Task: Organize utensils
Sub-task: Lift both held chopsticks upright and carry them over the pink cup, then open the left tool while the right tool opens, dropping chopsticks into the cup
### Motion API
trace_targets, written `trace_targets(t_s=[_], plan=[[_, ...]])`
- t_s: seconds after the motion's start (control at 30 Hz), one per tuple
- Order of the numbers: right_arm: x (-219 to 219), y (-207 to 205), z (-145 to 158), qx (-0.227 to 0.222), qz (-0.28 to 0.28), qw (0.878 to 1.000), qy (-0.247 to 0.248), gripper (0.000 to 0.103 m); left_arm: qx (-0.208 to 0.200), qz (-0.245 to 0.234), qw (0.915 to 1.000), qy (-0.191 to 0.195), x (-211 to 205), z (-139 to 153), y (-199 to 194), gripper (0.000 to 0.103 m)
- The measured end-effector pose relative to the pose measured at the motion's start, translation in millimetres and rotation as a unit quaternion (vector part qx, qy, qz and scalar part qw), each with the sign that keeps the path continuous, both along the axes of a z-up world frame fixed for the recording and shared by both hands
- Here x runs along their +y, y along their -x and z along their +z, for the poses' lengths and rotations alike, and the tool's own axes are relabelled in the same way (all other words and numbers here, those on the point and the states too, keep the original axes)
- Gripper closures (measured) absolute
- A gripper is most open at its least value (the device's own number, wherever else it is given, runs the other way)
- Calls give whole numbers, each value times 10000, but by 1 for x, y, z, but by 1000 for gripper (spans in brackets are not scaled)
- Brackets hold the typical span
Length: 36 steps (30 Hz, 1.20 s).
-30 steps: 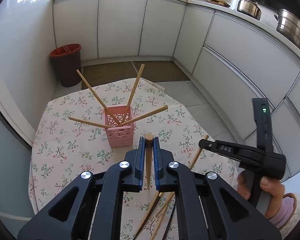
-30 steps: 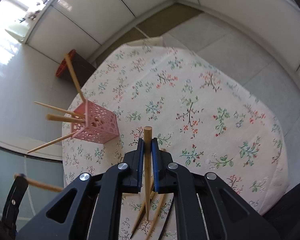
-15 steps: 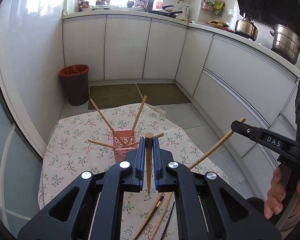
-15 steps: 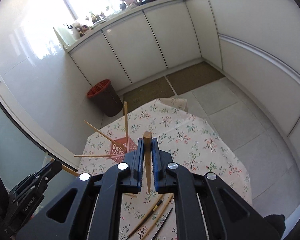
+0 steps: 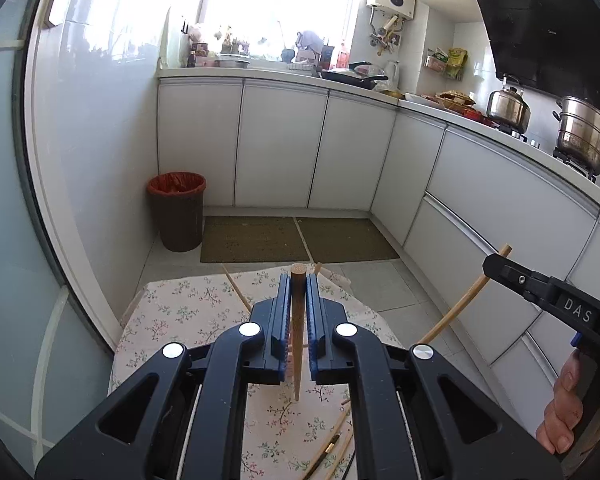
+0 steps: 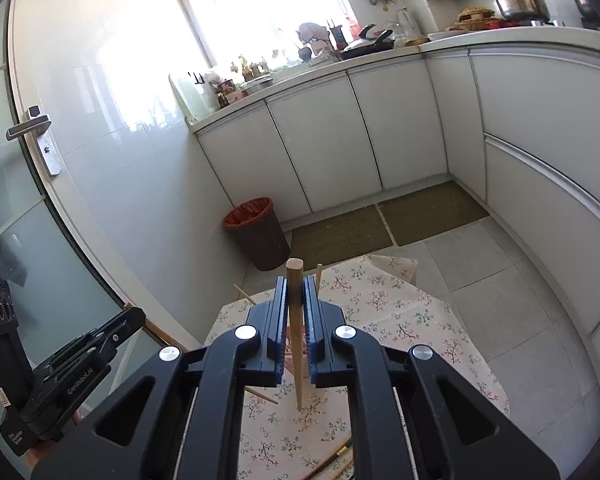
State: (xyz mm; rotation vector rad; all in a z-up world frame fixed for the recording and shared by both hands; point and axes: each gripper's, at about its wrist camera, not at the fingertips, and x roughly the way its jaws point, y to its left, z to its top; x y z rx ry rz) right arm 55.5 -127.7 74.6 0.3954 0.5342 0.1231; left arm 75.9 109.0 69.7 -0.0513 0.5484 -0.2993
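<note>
Both grippers are held above the table, tilted down and forward, side by side.

Left gripper point(image 5: 299, 312): black two-finger unit with blue pads, clamped on a tapered brown wooden chopstick point(image 5: 298, 332). The blunt end sticks up past the fingertips; the thin tip points down at the cloth.

Right gripper point(image 6: 295, 312): same build, clenched on a second, paler wooden chopstick point(image 6: 296, 336), blunt end up, tip down. In the left view it shows at the right edge with the chopstick slanting down-left from its fingers; a person's hand point(image 5: 564, 412) wraps its handle.

Below: round table under a floral pink-and-green tablecloth point(image 6: 400, 320). Several loose chopsticks point(image 5: 332, 446) lie on the near edge of the cloth, at least one dark with a gold band.

Container: the holder is almost fully hidden behind the gripper fingers; only a pinkish sliver shows between the right gripper's fingers. Ends of chopsticks point(image 6: 244, 293) fan out beyond the fingertips; what they stand in cannot be told here.

Further: dark bin with a red liner point(image 5: 177, 211) on the floor by the wall, just beside two brown floor mats point(image 5: 296, 238). Behind them, white cabinets point(image 5: 280, 144) under a cluttered counter.
</note>
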Motion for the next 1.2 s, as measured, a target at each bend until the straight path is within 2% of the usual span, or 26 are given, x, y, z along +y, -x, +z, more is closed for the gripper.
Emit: trace_targets(t_s=[0.17,0.37,0.57,0.7,0.8,0.9,1.1,1.13,1.2], plan=[[6,-18,15,-204,69,9997,-73,95,-55,160,9998,-67,-8,8,-25,96],[9,-56,17,-318,70,9993,-166,95,-46,336,9992,-197,-19,2,-61,96],[9,-93,-2,-237,-34,9996,-144,95,128,480,9983,-306,-25,-24,-96,96],[7,-110,-21,-141,-52,9998,-125,95,403,439,9980,-203,-23,-47,-113,95],[9,-120,-30,-124,-62,9999,-72,95,478,405,9980,-62,-19,-55,-118,82],[14,-126,-34,-153,-67,9999,-10,95,365,477,9981,119,-10,-50,-111,81],[30,-134,-42,-185,-12,9998,99,95,-44,692,9971,316,8,-26,-91,71],[33,-136,-44,-178,9,9998,116,95,-75,738,9967,343,12,-24,-87,66],[39,-139,-50,-143,36,9998,161,95,-116,792,9960,401,18,-21,-84,65]])
